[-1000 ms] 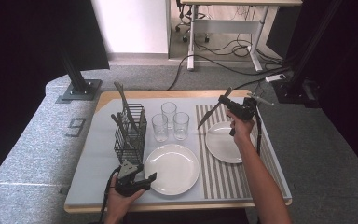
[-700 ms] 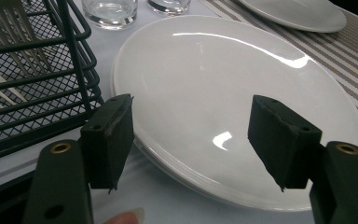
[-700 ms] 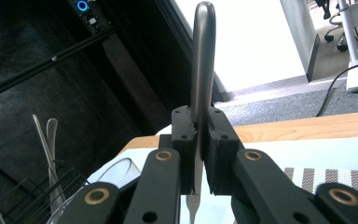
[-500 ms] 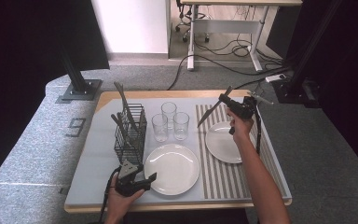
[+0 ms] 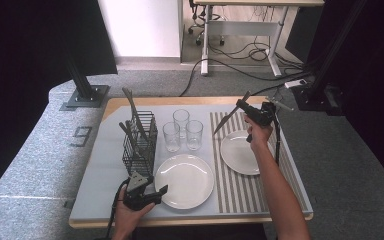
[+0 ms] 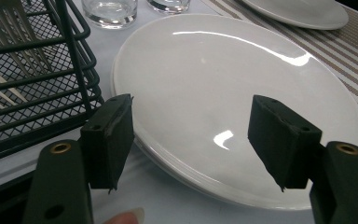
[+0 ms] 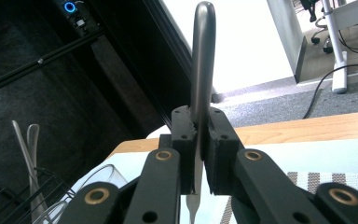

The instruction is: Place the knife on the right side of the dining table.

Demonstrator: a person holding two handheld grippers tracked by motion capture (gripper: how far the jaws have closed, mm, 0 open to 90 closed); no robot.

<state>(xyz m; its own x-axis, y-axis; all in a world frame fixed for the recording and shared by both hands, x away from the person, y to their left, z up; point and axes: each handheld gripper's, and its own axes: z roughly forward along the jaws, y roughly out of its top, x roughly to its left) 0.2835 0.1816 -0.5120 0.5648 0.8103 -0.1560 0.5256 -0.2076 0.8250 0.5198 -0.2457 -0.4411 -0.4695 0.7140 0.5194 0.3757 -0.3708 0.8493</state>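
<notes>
On the worktop [image 5: 100, 200] we see a blue mat, a striped placemat [image 5: 240, 190], three glasses [image 5: 182, 132] and a wire cutlery basket [image 5: 139, 145]. Our right tongs [image 5: 240, 106] are clamped on a knife [image 5: 230, 117], held above the far plate [image 5: 240, 155] at about 1 o'clock, barely shifted since half a second ago. Our left tongs [image 6: 191, 135] stay apart over the near plate [image 6: 205, 84] at 6 o'clock.

Brushed matt metal knife [image 7: 202, 70], glossy white ceramic plate [image 6: 242, 98], black wire-mesh caddy [image 6: 32, 79], clear glasses [image 5: 180, 131]
</notes>
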